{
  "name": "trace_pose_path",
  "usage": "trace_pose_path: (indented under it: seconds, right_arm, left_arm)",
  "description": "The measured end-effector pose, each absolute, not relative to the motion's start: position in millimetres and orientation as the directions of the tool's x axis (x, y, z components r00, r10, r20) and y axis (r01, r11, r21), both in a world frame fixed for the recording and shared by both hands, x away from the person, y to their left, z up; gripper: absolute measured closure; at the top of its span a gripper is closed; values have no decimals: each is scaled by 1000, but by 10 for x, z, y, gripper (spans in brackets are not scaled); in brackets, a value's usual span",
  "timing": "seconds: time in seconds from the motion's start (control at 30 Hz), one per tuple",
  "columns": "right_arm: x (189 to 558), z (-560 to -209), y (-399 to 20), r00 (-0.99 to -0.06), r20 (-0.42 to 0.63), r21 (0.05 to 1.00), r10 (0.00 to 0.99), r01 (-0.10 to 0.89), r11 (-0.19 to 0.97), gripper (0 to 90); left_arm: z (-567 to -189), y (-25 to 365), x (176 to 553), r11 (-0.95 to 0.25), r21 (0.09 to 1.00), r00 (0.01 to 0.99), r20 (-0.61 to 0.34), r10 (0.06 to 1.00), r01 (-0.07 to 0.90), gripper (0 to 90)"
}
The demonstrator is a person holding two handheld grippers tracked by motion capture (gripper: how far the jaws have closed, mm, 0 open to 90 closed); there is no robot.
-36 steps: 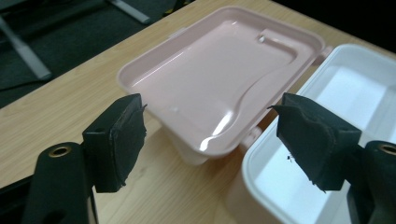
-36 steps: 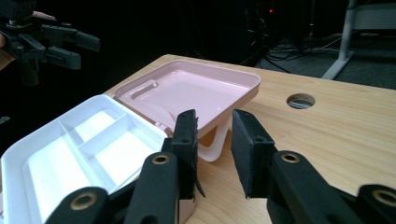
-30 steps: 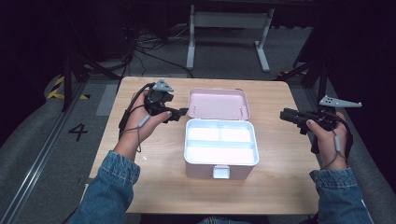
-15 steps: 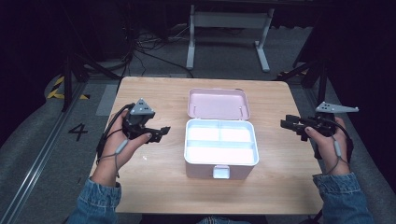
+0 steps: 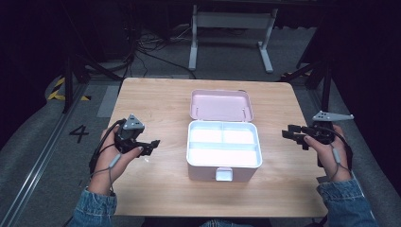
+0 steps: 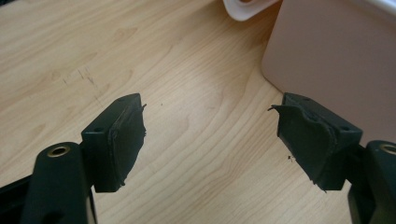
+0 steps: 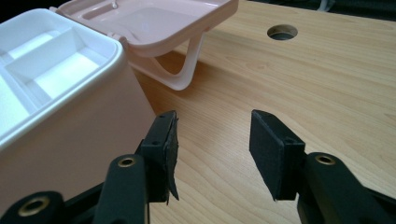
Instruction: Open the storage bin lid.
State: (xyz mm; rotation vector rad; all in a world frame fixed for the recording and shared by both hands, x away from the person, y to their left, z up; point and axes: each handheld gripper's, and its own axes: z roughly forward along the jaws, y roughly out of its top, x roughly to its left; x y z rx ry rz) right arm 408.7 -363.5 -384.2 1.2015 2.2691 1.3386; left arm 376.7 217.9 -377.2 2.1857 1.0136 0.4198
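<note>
A pale pink plastic box [image 5: 224, 151] with a white divided tray sits mid-tabletop [image 5: 161, 99], its lid [image 5: 221, 105] laid back open. The left gripper [image 5: 152, 145] has drawn back from the box toward the person, suggesting a pause between steps. The right gripper [image 5: 288, 135] waits opposite. Both jaws gape wide, empty. The right gripper view adds a round hole [image 7: 282, 31] in the wood.

Dim room, grey floor [image 5: 42, 156], cables [image 5: 142, 47]
</note>
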Motion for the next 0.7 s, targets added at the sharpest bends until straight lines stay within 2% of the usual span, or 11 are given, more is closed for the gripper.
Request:
trace_pose_path:
  seconds: [0.2, 0.57, 0.7]
  right_arm:
    - [4084, -3880, -3684, -618, 195, 805, 761, 544, 236, 521]
    - [4128, -4001, -3663, -611, 189, 779, 769, 570, 262, 510]
    - [4126, -4000, -3659, -614, 193, 779, 766, 570, 261, 507]
  left_arm:
    - [-3936, 2275, 3805, -466, 650, 629, -24, 777, 600, 239]
    - [-4213, 2401, 3891, -368, 631, 545, -105, 832, 683, 242]
    - [-4215, 2398, 3889, -362, 630, 547, -120, 829, 687, 241]
